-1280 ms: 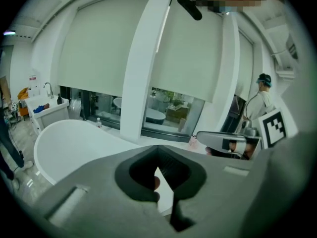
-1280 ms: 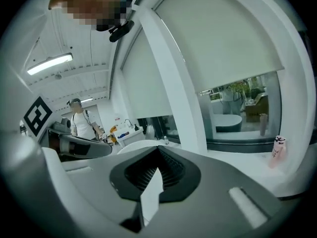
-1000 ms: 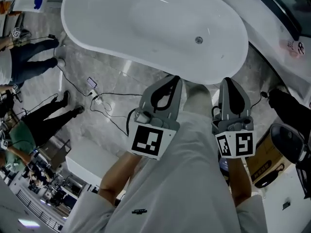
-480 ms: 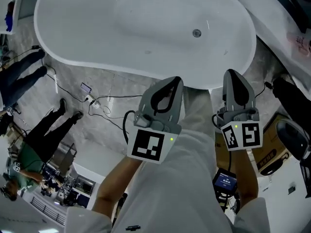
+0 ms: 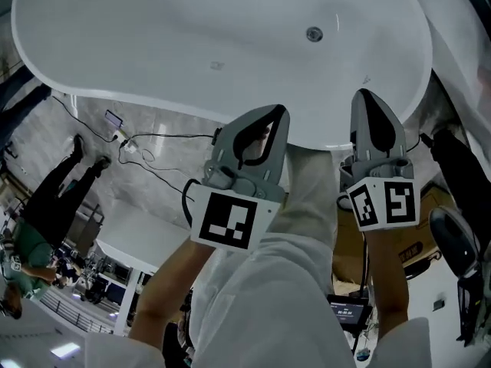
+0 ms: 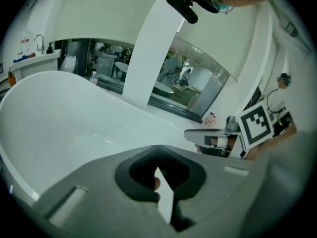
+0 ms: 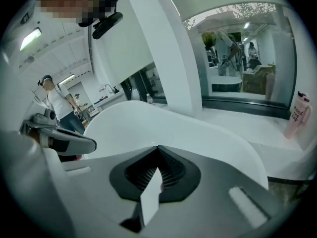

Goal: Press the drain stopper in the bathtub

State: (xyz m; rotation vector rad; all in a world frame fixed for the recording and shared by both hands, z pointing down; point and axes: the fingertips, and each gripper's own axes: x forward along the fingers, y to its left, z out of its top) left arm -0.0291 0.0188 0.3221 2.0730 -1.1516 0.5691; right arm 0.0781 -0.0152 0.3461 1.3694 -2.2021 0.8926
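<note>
Head view: the left gripper (image 5: 275,112) and right gripper (image 5: 369,96) are held with jaws closed, empty; the distant drain stopper (image 5: 314,34) could be missed through overreaching.

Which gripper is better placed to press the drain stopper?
Right, narrowly: the right gripper reaches further over the bathtub rim toward the drain stopper than the left gripper. Both are shut and empty.
</note>
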